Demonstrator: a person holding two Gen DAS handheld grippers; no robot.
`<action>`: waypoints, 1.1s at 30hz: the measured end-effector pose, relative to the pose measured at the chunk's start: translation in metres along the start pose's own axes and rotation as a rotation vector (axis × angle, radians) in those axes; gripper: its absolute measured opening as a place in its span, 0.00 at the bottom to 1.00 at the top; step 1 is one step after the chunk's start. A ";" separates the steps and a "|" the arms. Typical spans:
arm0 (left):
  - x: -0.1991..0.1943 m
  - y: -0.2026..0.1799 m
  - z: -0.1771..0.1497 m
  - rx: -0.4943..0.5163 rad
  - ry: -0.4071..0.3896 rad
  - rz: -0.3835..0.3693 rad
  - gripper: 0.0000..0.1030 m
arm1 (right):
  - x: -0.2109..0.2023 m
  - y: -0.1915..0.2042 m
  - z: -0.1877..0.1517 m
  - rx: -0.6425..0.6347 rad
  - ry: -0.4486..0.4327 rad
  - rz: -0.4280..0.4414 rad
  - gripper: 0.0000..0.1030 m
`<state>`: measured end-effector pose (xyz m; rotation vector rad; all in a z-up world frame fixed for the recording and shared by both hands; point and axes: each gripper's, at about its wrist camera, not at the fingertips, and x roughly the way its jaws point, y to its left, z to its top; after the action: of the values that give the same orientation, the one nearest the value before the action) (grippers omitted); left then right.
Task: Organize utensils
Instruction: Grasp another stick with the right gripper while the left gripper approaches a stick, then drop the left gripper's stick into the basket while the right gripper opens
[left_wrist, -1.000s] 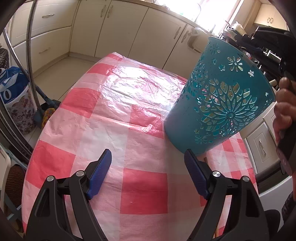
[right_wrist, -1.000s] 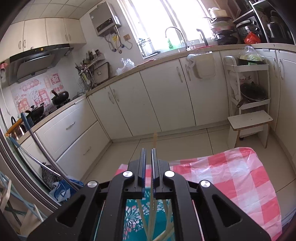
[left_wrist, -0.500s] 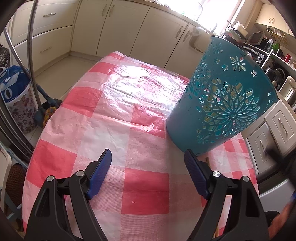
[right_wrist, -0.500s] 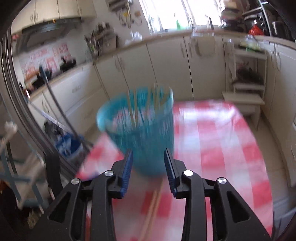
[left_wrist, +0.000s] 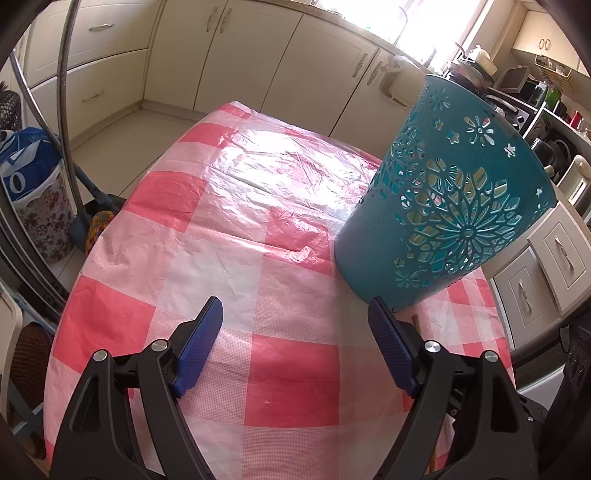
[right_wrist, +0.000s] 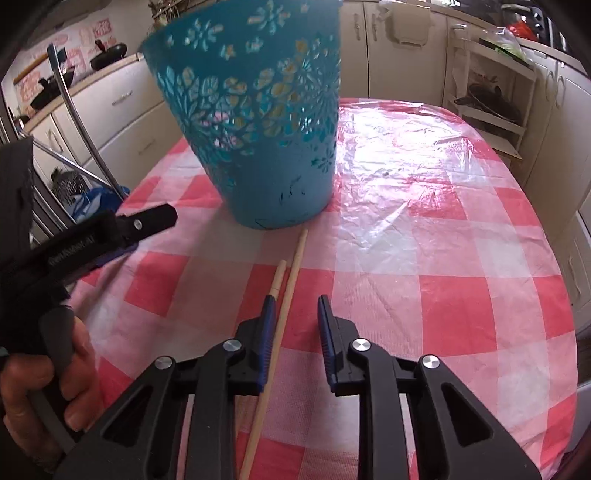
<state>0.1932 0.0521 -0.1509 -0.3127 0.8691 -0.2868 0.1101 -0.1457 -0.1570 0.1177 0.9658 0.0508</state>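
A teal cut-out basket (right_wrist: 258, 122) stands on the red-and-white checked table; it also shows in the left wrist view (left_wrist: 447, 206), with pale sticks visible through its holes. Two wooden chopsticks (right_wrist: 291, 273) lie on the cloth just in front of the basket. My right gripper (right_wrist: 296, 314) is open and empty, low over the table, with the longer chopstick passing between its jaws close to the left finger. My left gripper (left_wrist: 295, 321) is open wide and empty, beside the basket's base; it shows at the left of the right wrist view (right_wrist: 147, 221).
Cream kitchen cabinets (left_wrist: 221, 55) surround the table. A white step shelf (right_wrist: 491, 96) stands behind the table's far right. A metal pole and a blue bag (left_wrist: 26, 162) are on the floor at the left. The table's edge (right_wrist: 569, 332) curves close on the right.
My right gripper opened, dropped from above the basket to low over the table in front of it, over the two chopsticks. The left gripper has barely moved.
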 end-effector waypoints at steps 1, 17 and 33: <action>0.000 0.000 0.000 -0.001 0.000 0.000 0.75 | 0.000 0.000 0.000 -0.008 -0.008 -0.006 0.20; -0.015 -0.054 -0.025 0.172 0.090 -0.012 0.76 | -0.023 -0.053 -0.021 0.077 0.000 0.048 0.05; 0.005 -0.123 -0.067 0.437 0.206 0.156 0.11 | -0.023 -0.064 -0.020 0.128 0.013 0.116 0.05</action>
<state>0.1293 -0.0721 -0.1481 0.1934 1.0005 -0.3593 0.0799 -0.2097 -0.1568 0.2915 0.9748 0.0971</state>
